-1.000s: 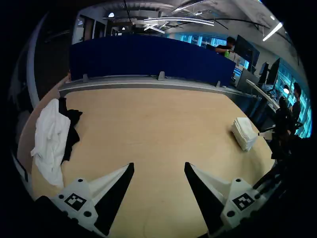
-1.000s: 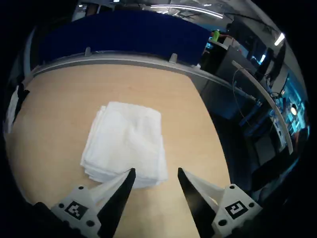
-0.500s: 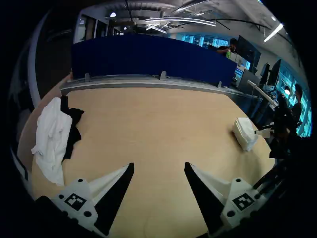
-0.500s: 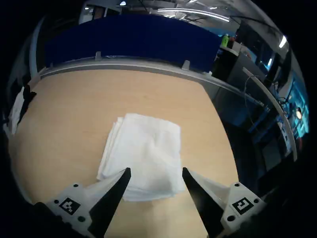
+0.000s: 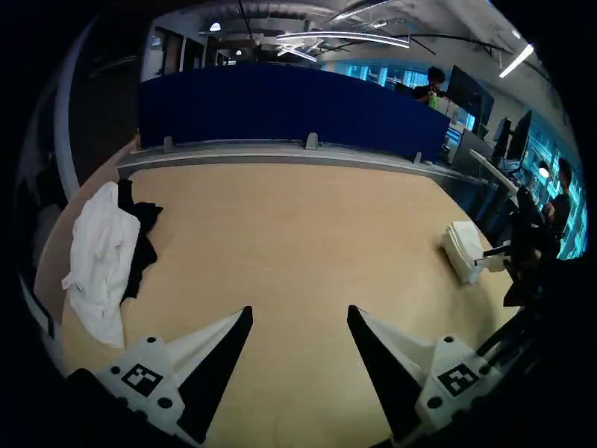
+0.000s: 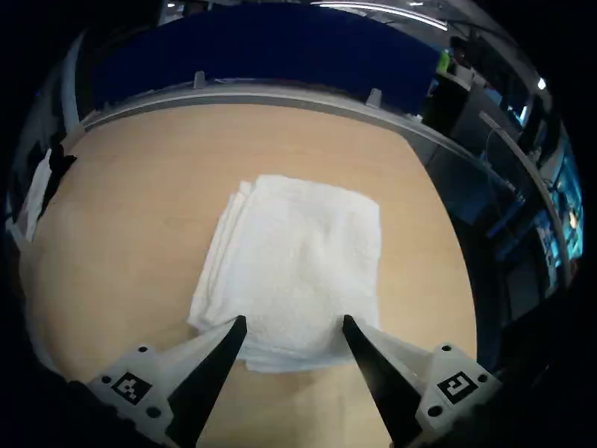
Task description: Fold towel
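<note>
Right hand-held gripper (image 6: pixel 292 319) hung open at bottom of frame, fingers spread over the near edge of the folded towel (image 6: pixel 298 254) at centre, likely lining up a grab. Left hand-held gripper (image 5: pixel 298 308) hovered open over bare desk (image 5: pixel 298 224) — white cloth (image 5: pixel 101 261) heaped at far left.

Left gripper (image 5: pixel 298 309), fingers spread apart, over wooden table (image 5: pixel 298 216). Left of claw: crumpled white cloth (image 5: pixel 101 254) touching black cloth (image 5: pixel 142 243). Right of claw: folded towel (image 5: pixel 464 250); ahead, blue divider (image 5: pixel 291 104).
</note>
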The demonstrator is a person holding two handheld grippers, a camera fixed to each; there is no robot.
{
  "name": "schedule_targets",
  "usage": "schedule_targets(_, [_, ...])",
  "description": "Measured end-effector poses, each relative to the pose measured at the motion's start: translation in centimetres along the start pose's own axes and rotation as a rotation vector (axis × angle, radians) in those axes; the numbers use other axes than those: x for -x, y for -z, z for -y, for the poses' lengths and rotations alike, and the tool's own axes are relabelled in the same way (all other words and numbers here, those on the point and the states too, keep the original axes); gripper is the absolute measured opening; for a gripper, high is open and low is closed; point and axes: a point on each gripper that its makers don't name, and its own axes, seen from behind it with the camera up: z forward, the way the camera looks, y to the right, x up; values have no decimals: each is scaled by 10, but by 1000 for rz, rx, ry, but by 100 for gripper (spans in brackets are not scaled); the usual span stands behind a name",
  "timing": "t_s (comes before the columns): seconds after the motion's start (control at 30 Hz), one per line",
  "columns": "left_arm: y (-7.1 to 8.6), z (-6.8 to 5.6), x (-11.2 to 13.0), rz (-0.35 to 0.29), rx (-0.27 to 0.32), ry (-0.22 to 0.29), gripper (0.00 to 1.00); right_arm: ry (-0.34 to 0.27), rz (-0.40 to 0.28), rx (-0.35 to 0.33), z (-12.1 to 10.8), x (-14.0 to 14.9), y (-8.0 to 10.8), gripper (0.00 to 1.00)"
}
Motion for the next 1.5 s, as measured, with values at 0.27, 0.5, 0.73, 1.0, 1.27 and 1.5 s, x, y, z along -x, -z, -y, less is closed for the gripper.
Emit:
schedule_targets(0.27, [-2,-2,-1,2,-2,0,94,-6,10,-14,0,1,-1,100])
schedule_targets(0.5, [-4,-4,-3,1,2,4,94,7,-51,-9,-8,-31,10,100])
schedule_targets(0.73, [-6,-4,-3,2,1,5,94,17,-86,-10,-13,-61,8,100])
schedule_targets(1.0, [-7,0,-3,2,-16,11,94,50,-92,-25,-11,-84,-9,100])
schedule_targets(1.27, [-2,10,-2,3,-51,25,94,62,-71,-55,-7,-100,-36,100])
schedule_targets(1.5, [1,16,1,6,-75,38,94,72,-33,-71,-3,-97,-59,100])
